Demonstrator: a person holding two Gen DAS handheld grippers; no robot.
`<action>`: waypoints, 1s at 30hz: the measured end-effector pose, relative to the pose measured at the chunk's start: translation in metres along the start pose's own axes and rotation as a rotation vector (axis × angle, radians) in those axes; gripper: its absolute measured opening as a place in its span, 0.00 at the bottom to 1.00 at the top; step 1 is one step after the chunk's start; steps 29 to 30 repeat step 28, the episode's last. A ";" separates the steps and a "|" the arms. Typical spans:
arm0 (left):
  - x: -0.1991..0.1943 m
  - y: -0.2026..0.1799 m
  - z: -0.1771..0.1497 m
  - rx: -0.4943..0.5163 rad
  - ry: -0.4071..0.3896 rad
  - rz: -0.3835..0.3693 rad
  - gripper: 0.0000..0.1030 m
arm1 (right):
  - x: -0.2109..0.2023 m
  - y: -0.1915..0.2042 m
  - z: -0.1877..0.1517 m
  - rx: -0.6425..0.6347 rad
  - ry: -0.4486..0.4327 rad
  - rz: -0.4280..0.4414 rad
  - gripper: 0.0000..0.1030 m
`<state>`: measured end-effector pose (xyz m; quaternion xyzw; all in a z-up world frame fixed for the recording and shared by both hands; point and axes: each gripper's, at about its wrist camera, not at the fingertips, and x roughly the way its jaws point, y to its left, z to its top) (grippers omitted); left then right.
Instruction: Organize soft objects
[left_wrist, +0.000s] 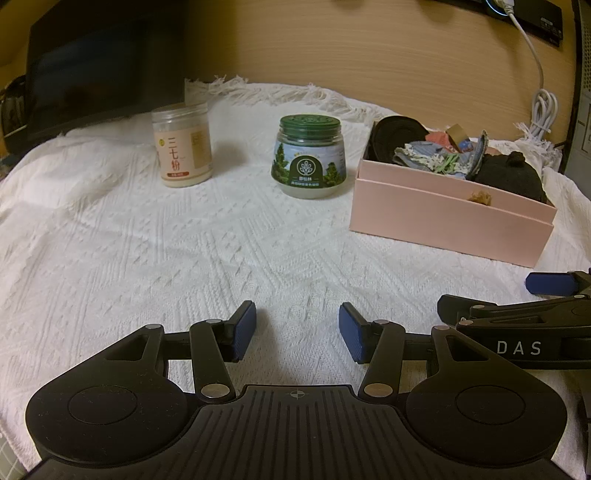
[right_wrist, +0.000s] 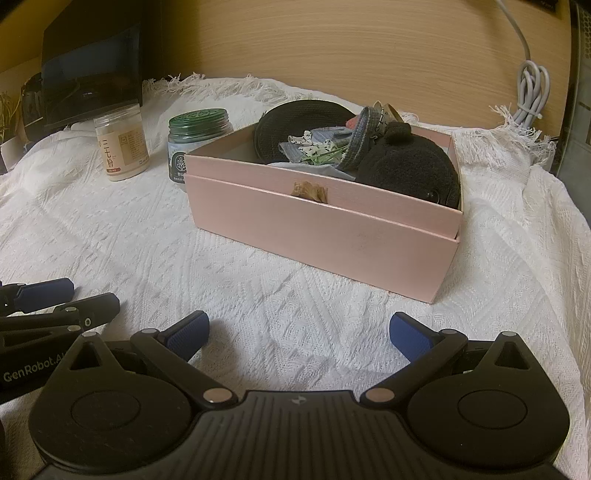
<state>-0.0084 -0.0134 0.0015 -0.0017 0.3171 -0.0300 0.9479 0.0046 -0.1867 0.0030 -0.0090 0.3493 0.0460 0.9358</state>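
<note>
Left gripper (left_wrist: 297, 330): jaws stood moderately apart, nothing between them; low over the cloth.
Right gripper (right_wrist: 299, 334): jaws spread wide, empty; just beside the left gripper, on its right.
Pink box (right_wrist: 332, 236): ahead of the right gripper, slightly to its right; ahead and to the right of the left gripper. Open-topped, resting on the cloth.
Soft objects (right_wrist: 325, 147): piled inside the pink box; a dark fuzzy piece (right_wrist: 410, 166) nearest the right gripper, patterned fabric scraps behind it, a flat dark round piece (right_wrist: 295, 118) against the far wall. A small tan tuft (right_wrist: 310, 192) lay at the near rim.
Handling (judged): light, limp, compressible; a pinch on a raised fold or edge should hold, though neighbours may drag along.
White cloth (left_wrist: 147, 240): textured, fringed, covering the surface.
Pale jar (left_wrist: 182, 146): far ahead-left of the left gripper.
Green-lidded jar (left_wrist: 309, 157): straight ahead of the left gripper, just left of the box.
</note>
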 end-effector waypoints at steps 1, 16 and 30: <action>0.000 0.000 0.000 0.001 0.000 0.000 0.53 | 0.000 0.000 0.000 0.000 0.000 0.000 1.00; 0.000 0.000 0.000 0.000 0.000 0.000 0.53 | 0.000 0.000 0.000 0.000 0.000 0.000 1.00; 0.001 0.002 0.001 0.009 0.004 -0.003 0.53 | 0.000 0.000 0.000 -0.001 0.000 0.000 1.00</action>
